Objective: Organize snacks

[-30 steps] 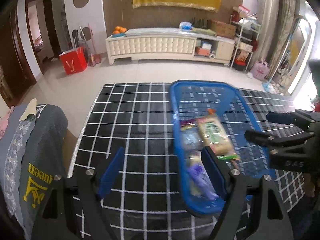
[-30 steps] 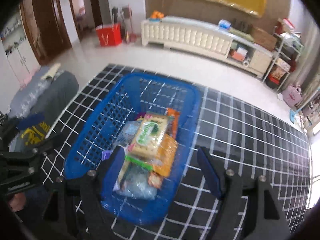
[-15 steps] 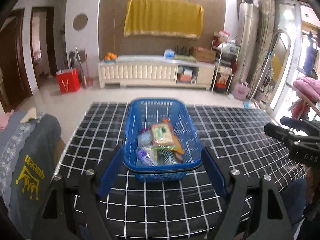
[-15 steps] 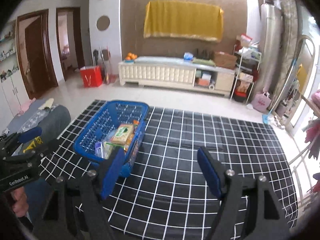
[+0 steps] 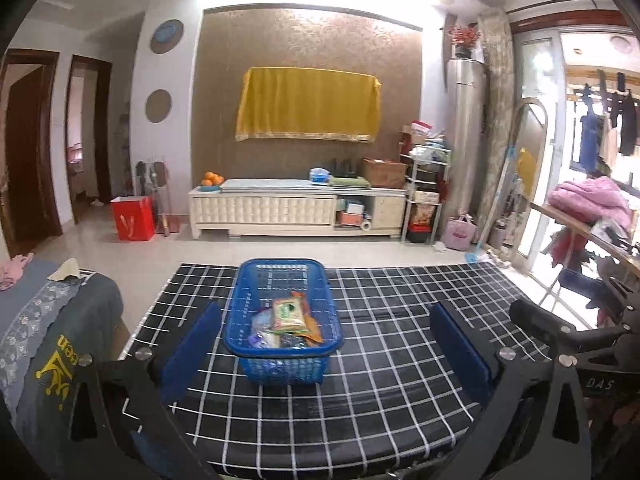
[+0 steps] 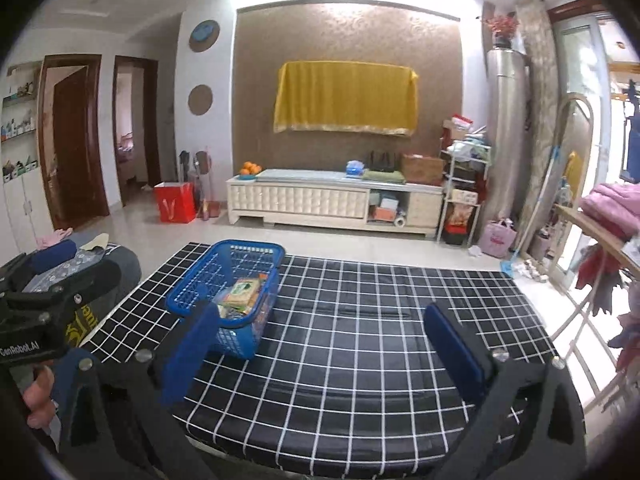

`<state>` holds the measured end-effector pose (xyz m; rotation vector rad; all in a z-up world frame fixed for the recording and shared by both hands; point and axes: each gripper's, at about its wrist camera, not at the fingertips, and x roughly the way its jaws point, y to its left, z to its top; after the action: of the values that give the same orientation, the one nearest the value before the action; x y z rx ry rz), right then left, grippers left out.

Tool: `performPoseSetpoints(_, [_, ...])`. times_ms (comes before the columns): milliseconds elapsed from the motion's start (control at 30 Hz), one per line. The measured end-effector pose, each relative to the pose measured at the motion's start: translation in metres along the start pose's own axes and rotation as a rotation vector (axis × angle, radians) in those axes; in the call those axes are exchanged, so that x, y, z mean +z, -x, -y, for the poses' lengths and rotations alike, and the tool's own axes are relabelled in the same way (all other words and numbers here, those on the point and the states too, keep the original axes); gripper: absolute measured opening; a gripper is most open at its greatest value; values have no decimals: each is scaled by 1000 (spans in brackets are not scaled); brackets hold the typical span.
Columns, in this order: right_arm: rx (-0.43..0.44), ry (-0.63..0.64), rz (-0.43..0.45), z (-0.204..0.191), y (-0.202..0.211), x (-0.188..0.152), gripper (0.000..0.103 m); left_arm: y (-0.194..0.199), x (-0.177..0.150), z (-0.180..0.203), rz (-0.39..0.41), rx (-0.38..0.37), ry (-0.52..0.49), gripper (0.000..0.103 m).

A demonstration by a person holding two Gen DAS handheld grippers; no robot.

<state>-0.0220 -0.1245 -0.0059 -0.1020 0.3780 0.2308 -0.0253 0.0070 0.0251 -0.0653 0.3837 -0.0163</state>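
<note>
I am holding both grippers, left gripper (image 5: 326,348) and right gripper (image 6: 324,344), spread and empty; the basket (image 5: 256,280) at twelve o'clock is looking stiff, its crinkly snack packets (image 5: 286,312) light, best pinched at edges.

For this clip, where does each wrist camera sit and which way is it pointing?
Left wrist: on the left gripper, facing the blue basket head-on across the checked table; the right gripper shows at its right edge.
Right wrist: on the right gripper, aimed at bare tablecloth, basket to its left; the left gripper shows at left.
Shared: basket, snack packets, yellow cloth, white cabinet.
</note>
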Motion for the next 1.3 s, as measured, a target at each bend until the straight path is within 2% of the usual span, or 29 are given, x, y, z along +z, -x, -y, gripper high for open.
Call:
performPoseSetpoints(133, [-2, -12, -5, 0, 10, -6, 103, 4, -7, 9, -14, 4, -27, 103])
performPoseSetpoints(333, [11, 0, -6, -6, 18, -9, 103, 8, -20, 16, -47, -28, -49, 103])
performPoseSetpoints(1300, [45, -18, -2, -9, 25, -13, 103, 14, -21, 19, -40, -20, -55, 103])
